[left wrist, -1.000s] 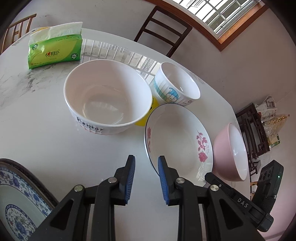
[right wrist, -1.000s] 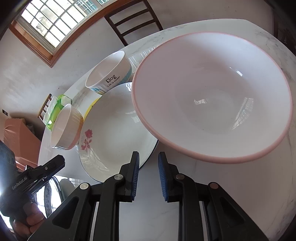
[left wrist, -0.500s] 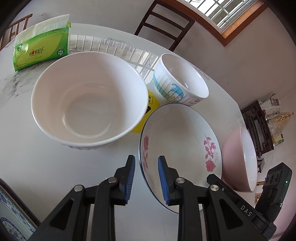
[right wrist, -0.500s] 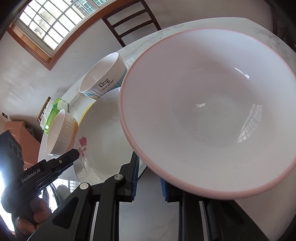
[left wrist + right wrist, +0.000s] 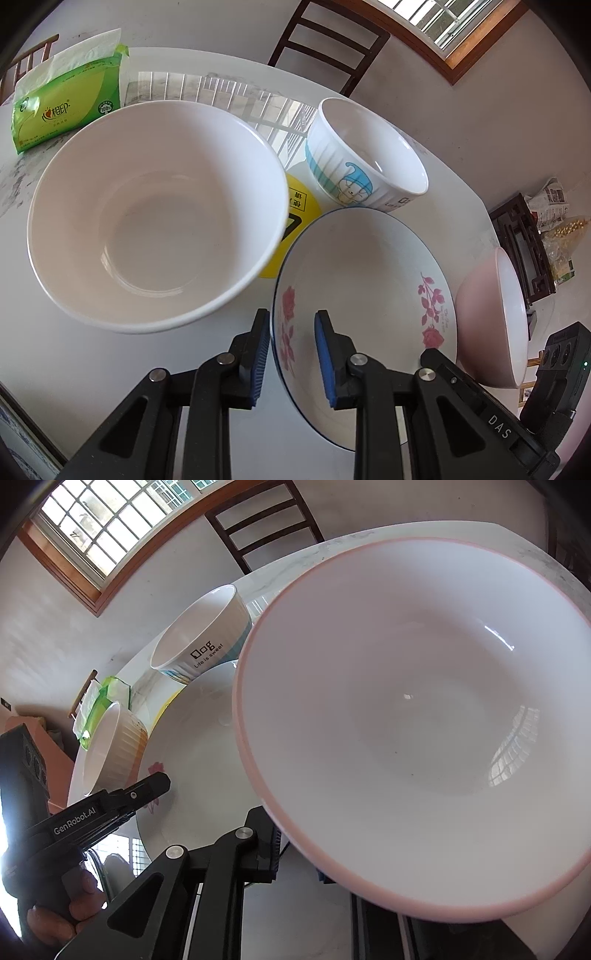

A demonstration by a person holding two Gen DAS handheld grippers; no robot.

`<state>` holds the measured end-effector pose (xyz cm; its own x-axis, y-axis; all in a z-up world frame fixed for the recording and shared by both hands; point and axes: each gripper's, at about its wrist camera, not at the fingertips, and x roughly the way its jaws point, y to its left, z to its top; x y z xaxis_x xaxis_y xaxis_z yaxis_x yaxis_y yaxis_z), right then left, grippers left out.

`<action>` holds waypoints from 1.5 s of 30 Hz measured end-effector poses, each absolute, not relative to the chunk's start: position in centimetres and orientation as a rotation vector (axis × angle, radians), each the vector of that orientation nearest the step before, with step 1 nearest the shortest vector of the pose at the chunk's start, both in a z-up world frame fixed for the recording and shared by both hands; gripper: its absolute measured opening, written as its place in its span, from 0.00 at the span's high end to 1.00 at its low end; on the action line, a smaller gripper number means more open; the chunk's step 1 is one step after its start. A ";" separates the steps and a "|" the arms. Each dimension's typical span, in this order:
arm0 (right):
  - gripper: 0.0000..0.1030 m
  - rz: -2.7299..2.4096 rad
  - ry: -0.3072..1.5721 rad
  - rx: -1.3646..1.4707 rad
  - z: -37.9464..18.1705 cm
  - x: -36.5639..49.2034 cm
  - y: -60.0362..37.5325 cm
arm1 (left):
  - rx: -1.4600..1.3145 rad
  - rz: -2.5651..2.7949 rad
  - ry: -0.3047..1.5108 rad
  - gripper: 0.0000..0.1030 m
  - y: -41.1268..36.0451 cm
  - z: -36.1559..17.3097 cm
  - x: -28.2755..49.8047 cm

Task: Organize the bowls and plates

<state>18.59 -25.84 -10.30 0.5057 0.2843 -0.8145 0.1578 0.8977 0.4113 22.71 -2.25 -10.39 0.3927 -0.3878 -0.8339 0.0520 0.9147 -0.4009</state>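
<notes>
Right claw point(image 5: 295, 853) on pink bowl point(image 5: 424, 720)

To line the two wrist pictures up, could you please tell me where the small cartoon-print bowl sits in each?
Left wrist: cartoon-print bowl, upper right of centre, behind the rose plate.
Right wrist: same bowl, upper left, lettering side showing, left of the pink bowl.
Shared landmark: the rose plate.

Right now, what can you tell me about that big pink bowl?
The pink bowl is wide and deep, glossy like glazed ceramic, pale pink outside with a pink rim and a white, empty inside. It is at the table edge, beside the flowered plate. The right tongs have just closed on its near rim; one finger shows, the other is hidden behind the bowl. Its base is out of sight.
</notes>
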 end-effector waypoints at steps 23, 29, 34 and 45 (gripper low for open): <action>0.88 0.092 1.102 0.444 -10.1 14.2 -26.4 | -0.243 -0.298 1.223 0.84 -3.6 -9.6 16.3; 0.88 0.097 1.117 0.451 -10.0 11.6 -26.8 | -0.244 -0.319 1.247 0.84 -4.0 -9.7 13.2; 0.88 0.100 1.127 0.459 -10.0 9.5 -27.0 | -0.254 -0.333 1.265 0.84 -3.4 -10.2 11.2; 0.88 0.117 1.153 0.462 -9.9 6.4 -27.2 | -0.274 -0.347 1.288 0.84 -3.2 -10.6 10.2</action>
<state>6.43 -27.19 -9.92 0.4111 0.3224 -0.8527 0.1443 0.9006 0.4101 10.19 -3.21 -10.58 0.2399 -0.4000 -0.8846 0.0985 0.9165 -0.3877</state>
